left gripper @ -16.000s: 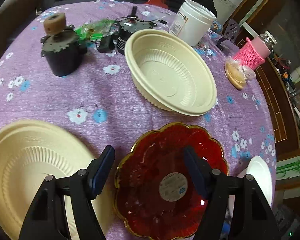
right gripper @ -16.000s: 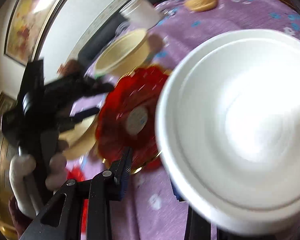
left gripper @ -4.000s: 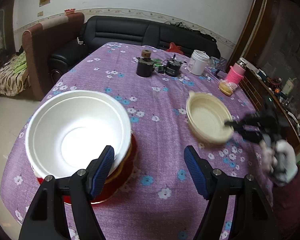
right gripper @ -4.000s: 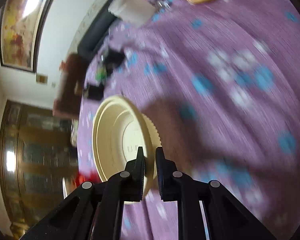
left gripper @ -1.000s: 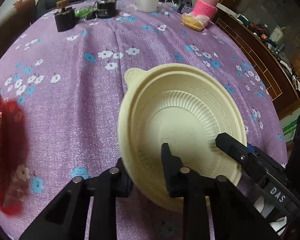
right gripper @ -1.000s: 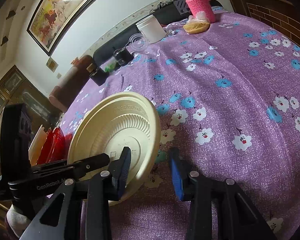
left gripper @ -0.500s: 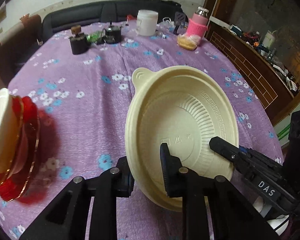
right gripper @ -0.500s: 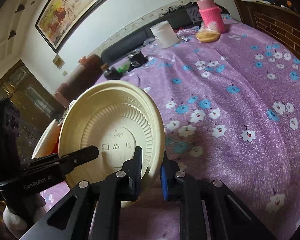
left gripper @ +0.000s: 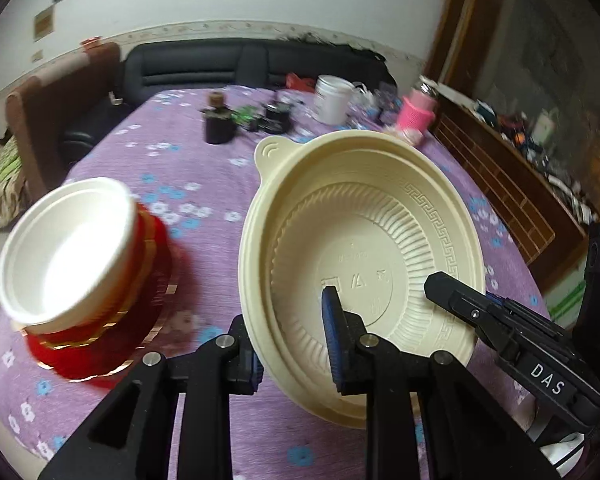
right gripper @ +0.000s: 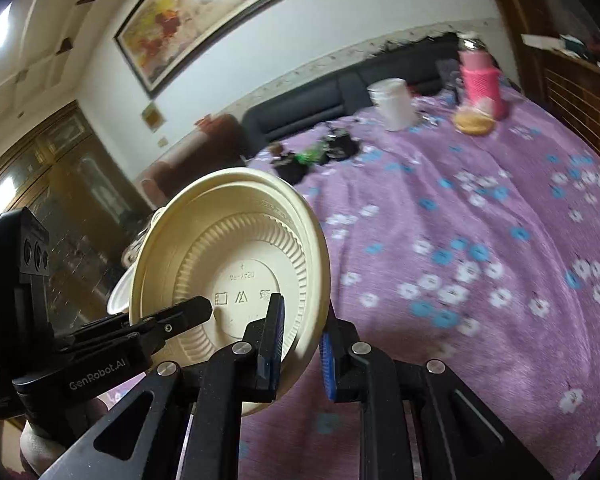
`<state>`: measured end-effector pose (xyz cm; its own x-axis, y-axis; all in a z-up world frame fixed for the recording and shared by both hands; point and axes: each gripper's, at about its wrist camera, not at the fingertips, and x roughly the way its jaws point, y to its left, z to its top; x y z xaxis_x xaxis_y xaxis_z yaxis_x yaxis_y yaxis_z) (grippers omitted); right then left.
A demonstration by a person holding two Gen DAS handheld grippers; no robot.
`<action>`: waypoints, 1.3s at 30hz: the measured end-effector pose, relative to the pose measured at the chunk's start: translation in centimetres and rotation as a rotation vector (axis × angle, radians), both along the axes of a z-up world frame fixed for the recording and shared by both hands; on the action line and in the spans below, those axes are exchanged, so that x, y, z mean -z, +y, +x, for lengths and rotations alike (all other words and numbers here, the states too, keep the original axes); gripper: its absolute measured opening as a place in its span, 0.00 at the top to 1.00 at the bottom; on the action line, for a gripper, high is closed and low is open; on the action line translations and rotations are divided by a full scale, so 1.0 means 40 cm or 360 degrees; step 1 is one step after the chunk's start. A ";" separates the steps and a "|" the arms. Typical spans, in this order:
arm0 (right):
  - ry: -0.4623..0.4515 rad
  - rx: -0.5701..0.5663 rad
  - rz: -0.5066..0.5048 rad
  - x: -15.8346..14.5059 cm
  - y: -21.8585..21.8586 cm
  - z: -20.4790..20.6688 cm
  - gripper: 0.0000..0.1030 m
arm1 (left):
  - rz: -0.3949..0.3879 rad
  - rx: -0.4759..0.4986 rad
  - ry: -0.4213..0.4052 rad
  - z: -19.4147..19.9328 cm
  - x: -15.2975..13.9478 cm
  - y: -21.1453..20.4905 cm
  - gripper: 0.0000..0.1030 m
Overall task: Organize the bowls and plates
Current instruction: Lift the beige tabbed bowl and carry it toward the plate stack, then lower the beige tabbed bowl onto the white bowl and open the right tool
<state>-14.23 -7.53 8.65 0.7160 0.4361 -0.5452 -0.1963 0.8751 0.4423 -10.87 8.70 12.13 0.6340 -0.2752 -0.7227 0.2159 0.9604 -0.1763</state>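
Observation:
A cream plastic bowl (left gripper: 360,248) is held tilted in the air above the purple flowered table (left gripper: 188,184). My left gripper (left gripper: 292,344) is shut on its near rim, one finger inside and one outside. My right gripper (right gripper: 300,340) is shut on the opposite rim; the bowl's underside (right gripper: 236,256) faces this camera. The right gripper's fingers (left gripper: 480,312) show in the left wrist view, the left gripper's fingers (right gripper: 172,316) in the right wrist view. A white bowl (left gripper: 64,248) sits nested in a red dish (left gripper: 112,320) at the left.
At the table's far end stand a white jar (left gripper: 332,98), a pink-sleeved bottle (left gripper: 416,110), a bag of bread (right gripper: 474,120) and small dark motors (left gripper: 220,124). A black sofa (left gripper: 236,64) is behind. A wooden cabinet (left gripper: 512,184) runs along the right.
Both grippers have lifted the cream bowl higher and tilted it more upright. The stack of white bowl and red dish has come further into the left wrist view.

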 end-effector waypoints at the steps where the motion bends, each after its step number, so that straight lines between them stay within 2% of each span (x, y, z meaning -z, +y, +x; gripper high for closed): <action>1: -0.0009 -0.0026 0.0000 -0.009 0.021 0.006 0.82 | -0.0008 -0.0022 -0.0008 -0.003 -0.005 0.016 0.77; 11: -0.0099 -0.0254 -0.0026 -0.069 0.221 0.050 0.82 | -0.0069 -0.0275 -0.0103 -0.039 -0.053 0.220 0.73; 19: -0.0171 -0.0423 -0.0088 -0.109 0.393 0.089 0.82 | -0.0076 -0.0481 -0.0164 -0.055 -0.072 0.358 0.66; 26: -0.0184 -0.0502 -0.0093 -0.118 0.471 0.134 0.82 | -0.0097 -0.0570 -0.0201 -0.044 -0.085 0.446 0.66; 34: -0.0067 -0.0560 -0.0040 -0.107 0.529 0.215 0.82 | -0.0018 -0.0639 -0.0223 -0.001 -0.100 0.501 0.66; 39: 0.0013 -0.0539 -0.0060 -0.068 0.543 0.246 0.82 | 0.0054 -0.0648 -0.0160 0.037 -0.063 0.497 0.66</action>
